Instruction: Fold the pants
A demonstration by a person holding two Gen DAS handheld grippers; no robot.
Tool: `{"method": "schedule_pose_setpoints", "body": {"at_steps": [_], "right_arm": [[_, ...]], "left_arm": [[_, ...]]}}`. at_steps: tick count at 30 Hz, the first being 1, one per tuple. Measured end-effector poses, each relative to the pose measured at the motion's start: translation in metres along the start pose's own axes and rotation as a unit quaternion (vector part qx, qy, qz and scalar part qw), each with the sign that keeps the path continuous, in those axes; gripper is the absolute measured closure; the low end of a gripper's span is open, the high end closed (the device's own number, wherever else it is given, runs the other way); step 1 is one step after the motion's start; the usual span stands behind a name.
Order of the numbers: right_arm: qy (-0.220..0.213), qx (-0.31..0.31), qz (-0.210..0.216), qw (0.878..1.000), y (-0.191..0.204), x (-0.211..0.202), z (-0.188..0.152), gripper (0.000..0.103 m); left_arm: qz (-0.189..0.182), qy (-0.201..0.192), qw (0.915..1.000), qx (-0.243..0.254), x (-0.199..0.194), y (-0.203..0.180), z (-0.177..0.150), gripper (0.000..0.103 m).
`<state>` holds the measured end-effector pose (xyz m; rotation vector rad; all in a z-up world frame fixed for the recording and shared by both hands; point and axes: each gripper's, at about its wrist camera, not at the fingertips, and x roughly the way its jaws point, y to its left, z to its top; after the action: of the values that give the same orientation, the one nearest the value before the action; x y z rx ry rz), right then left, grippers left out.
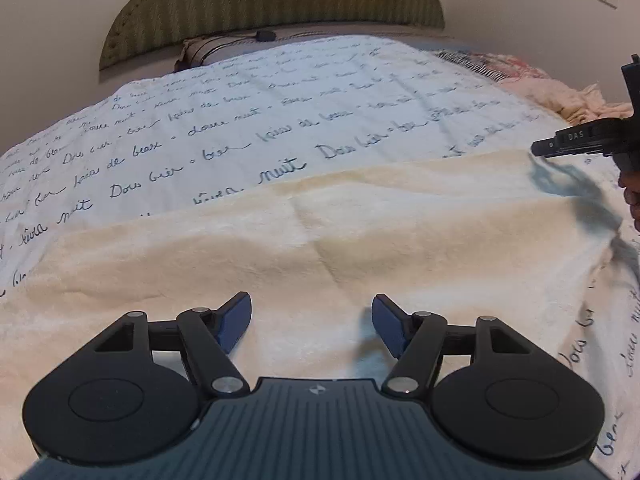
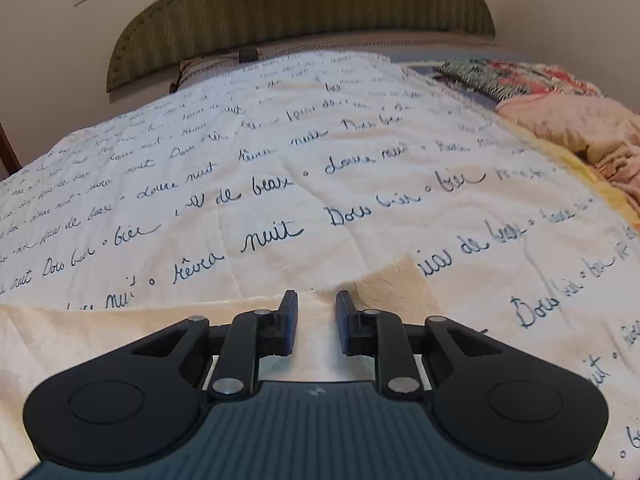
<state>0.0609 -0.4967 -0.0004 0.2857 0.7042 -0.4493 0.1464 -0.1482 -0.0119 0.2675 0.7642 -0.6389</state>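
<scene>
Cream, fuzzy pants (image 1: 320,232) spread flat and wide across the bed's white quilt (image 1: 224,120) printed with dark cursive script; faint creases across the pile, far edge straight, one corner (image 2: 400,280) peeking out rightward. Left tool (image 1: 311,326) hovering over the near part of the fabric, pads wide apart, empty. Right tool (image 2: 317,322) low at that corner edge, pads narrowly apart, nothing pinched.
</scene>
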Motion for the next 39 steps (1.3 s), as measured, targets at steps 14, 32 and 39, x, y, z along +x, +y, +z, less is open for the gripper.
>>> {"method": "schedule_pose_setpoints", "body": {"at_steps": [14, 32, 39], "right_arm": [[-0.096, 0.152, 0.029, 0.983, -0.065, -0.105, -0.069, 0.067], [-0.085, 0.429, 0.146, 0.887, -0.115, -0.066, -0.122, 0.038], [-0.109, 0.453, 0.130, 0.875, -0.117, -0.052, -0.122, 0.084]], "left_arm": [[-0.046, -0.054, 0.9936, 0.087, -0.024, -0.056, -0.019, 0.025], [-0.057, -0.035, 0.9965, 0.050, 0.004, -0.064, -0.034, 0.016], [-0.060, -0.040, 0.9963, 0.048, 0.002, -0.062, -0.034, 0.016]]}}
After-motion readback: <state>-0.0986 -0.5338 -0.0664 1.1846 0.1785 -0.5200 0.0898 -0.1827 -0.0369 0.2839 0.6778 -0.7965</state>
